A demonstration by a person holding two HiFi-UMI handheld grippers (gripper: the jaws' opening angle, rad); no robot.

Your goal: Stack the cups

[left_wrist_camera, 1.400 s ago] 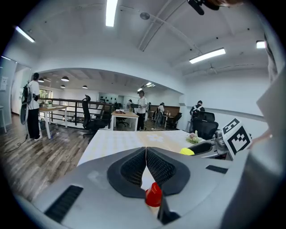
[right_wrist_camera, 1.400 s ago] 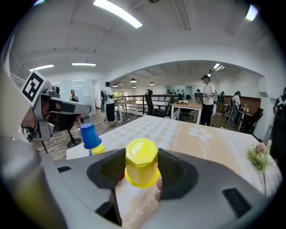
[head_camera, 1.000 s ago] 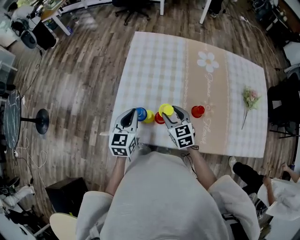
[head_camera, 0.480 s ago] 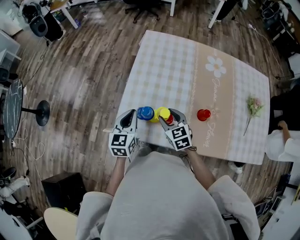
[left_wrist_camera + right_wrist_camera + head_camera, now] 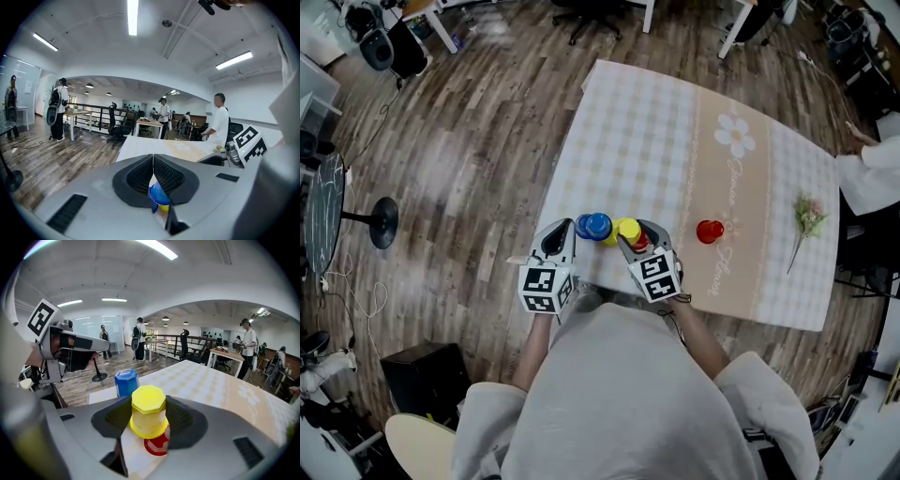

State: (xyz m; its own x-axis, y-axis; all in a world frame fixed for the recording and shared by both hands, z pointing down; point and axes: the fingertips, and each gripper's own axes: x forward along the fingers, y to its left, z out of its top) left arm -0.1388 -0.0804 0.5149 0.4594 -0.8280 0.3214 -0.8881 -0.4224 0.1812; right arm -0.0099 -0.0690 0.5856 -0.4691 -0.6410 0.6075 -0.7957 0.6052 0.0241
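— Yellow plastic cup (image 5: 148, 416), upturned, clamped in the right gripper's (image 5: 150, 420) fingers, goes over a red plastic cup (image 5: 157, 445) just right of the blue plastic cup (image 5: 126, 382).
— Left gripper (image 5: 153, 160)?
— Fingers together, empty, left of blue. Next, probably: seat yellow squarely, then release.

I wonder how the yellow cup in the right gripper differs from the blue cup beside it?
The yellow cup is clamped between the right gripper's jaws; the blue cup stands free. The yellow cup sits over a red cup; the blue cup stands to its left. Both are upside down.
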